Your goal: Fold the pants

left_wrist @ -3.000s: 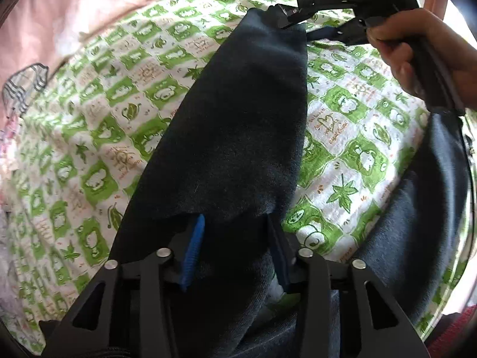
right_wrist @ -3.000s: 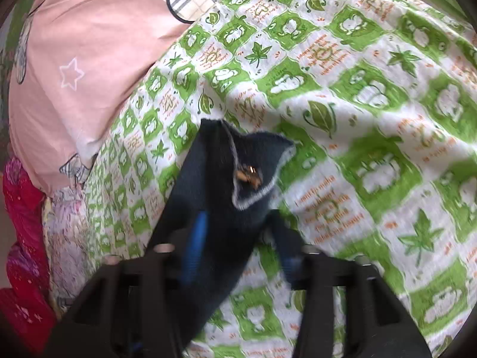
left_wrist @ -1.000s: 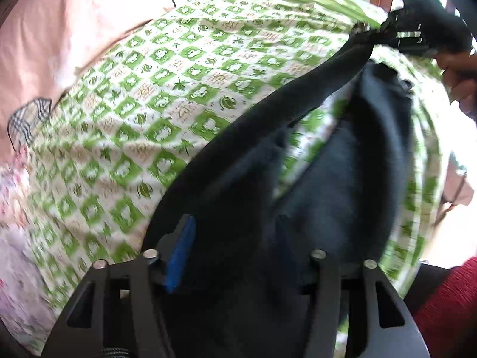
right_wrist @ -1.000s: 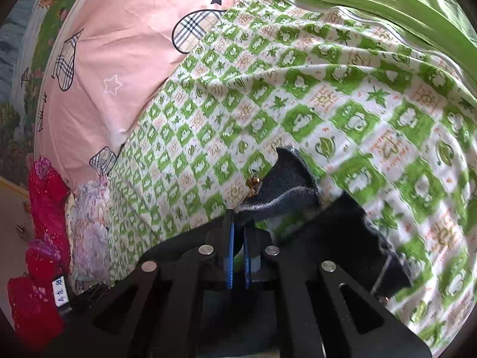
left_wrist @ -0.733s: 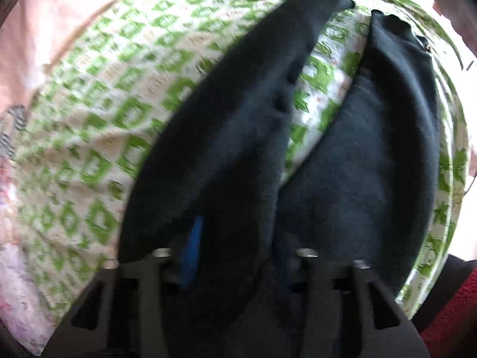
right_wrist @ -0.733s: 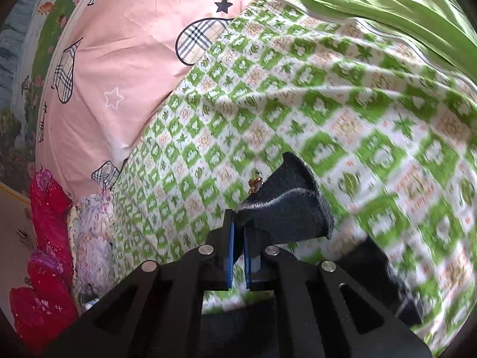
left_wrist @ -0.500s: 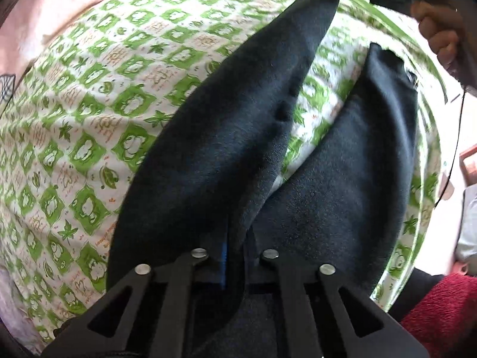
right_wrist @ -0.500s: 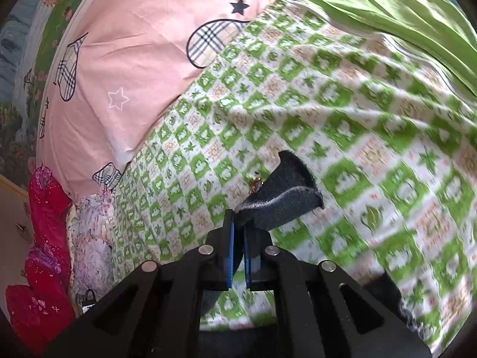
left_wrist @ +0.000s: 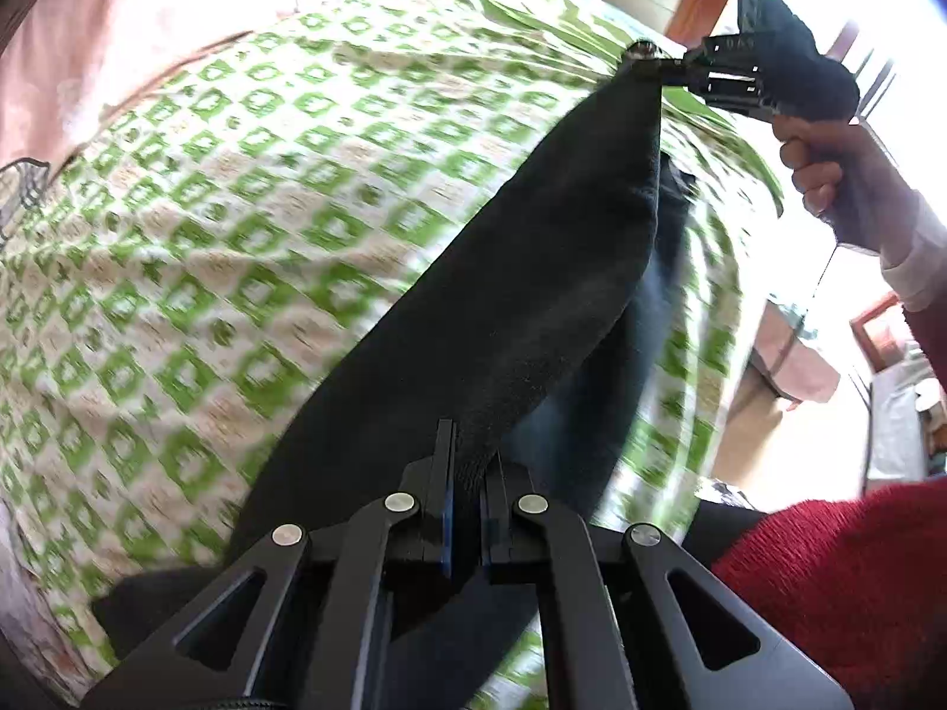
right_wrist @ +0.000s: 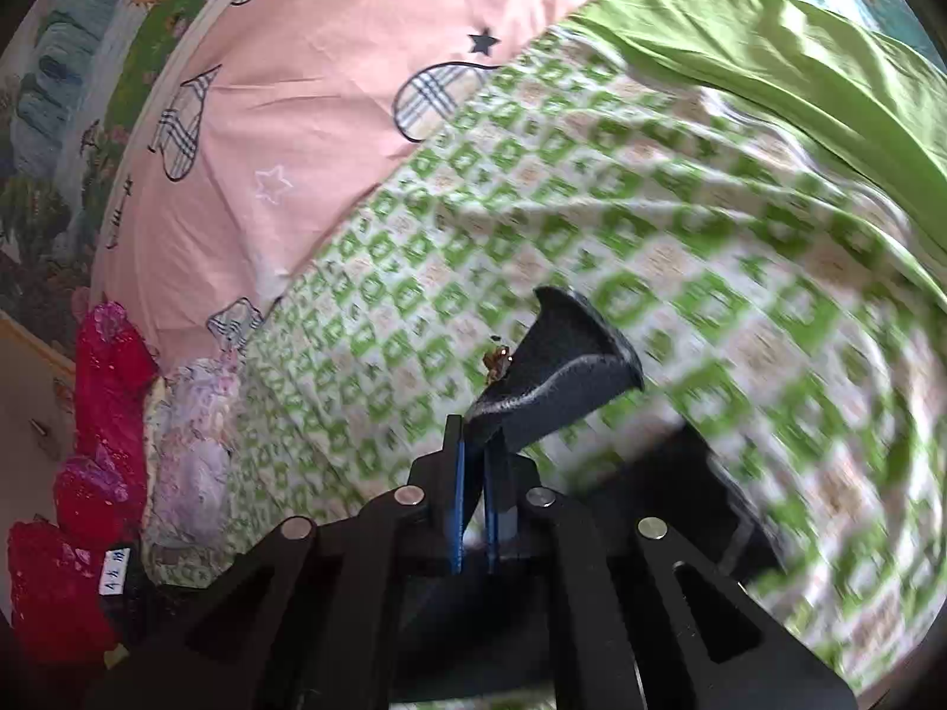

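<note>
Above green-checked bedding (left_wrist: 248, 248), each hand-held gripper, left (left_wrist: 467, 473) and right (right_wrist: 473, 461), clamps the dark pants (left_wrist: 532, 296).

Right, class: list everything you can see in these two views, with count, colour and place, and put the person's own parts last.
Pants: one, dark navy, stretched above the bed between both grippers.
Checked sheet: one, green and white, covering the bed.
Pink cover: one, with plaid shapes, beyond the sheet.
Green cloth: one, plain, far edge.
Red fabric: bright, left of the bed.
Left gripper: black, jaws shut on pants.
Right gripper: black, jaws shut on pants.
Right hand: one, gripping its handle.
</note>
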Motion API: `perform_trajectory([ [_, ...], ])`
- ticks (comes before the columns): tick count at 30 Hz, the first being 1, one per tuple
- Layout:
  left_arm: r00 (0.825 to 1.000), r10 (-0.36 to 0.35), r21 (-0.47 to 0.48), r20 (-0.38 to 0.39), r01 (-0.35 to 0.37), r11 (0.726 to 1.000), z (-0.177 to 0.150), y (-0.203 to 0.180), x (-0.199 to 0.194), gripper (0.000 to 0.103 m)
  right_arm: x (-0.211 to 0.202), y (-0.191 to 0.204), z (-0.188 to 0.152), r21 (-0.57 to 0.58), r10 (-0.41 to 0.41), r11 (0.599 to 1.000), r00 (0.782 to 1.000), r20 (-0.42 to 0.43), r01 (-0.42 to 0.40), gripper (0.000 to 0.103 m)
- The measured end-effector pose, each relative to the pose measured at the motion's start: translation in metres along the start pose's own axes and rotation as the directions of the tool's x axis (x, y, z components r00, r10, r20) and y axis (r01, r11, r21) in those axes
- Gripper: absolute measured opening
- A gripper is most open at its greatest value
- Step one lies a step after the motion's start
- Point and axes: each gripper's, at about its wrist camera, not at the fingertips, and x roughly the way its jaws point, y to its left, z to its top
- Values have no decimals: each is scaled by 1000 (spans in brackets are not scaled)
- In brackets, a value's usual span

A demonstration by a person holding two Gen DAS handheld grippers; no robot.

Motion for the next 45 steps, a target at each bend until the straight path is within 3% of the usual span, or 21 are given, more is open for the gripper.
perform_trajectory([
  [7,998,-3,61,-59,7,998,-22,-32,30,3,1,-53,-37,86,-93,992,995,-44,97,6],
  [11,998,21,39,-62,-18,999,-28,-35,44,4,16,-57,-43,13,-165,986,984,-63,166,6],
  [14,996,39,-18,-79,-41,999,-33,-32,59,6,28,-65,-49,-24,-239,971,963,-123,238,7],
  [16,994,47,-60,-99,-54,997,-36,-29,66,17,18,-65,-48,15,-244,969,963,-110,247,13],
  [19,995,61,-134,-74,-70,988,-43,-25,60,19,-6,-56,-43,31,-300,953,952,-56,302,34],
  [21,996,70,-171,-60,-79,982,-45,-21,50,29,-21,-46,-39,15,-295,955,955,10,295,49],
  [23,995,91,-197,-28,-95,976,-47,-18,35,37,-29,-30,-35,-31,-268,962,962,59,270,50],
  [25,993,122,-259,0,-117,959,-50,-10,18,52,-25,-8,-31,-97,-193,976,980,52,197,50],
  [28,986,165,-383,23,-144,913,-56,6,-3,64,-5,29,-35,-206,-69,977,997,-28,62,50],
  [30,985,171,-485,25,-137,864,-62,26,-16,66,16,58,-45,-261,17,964,994,-110,-45,50],
  [32,988,156,-595,18,-115,795,-69,50,-22,67,33,79,-56,-289,79,948,980,-185,-131,50],
  [34,988,154,-678,12,-105,727,-78,71,-29,67,56,107,-71,-336,119,916,949,-291,-218,50],
  [35,988,152,-737,-8,-109,667,-82,87,-32,67,66,120,-79,-357,124,901,936,-330,-246,50],
  [39,987,139,-857,-80,-140,496,-96,139,-37,68,102,167,-110,-416,143,832,865,-481,-368,50],
  [41,975,148,-865,-168,-218,451,-97,160,-34,68,124,192,-128,-449,125,784,817,-562,-429,50],
  [43,954,152,-857,-259,-300,420,-98,177,-30,68,135,208,-141,-480,111,744,794,-598,-465,50],
  [45,941,136,-855,-311,-339,391,-98,193,-24,68,148,223,-155,-503,91,698,760,-644,-510,50],
])
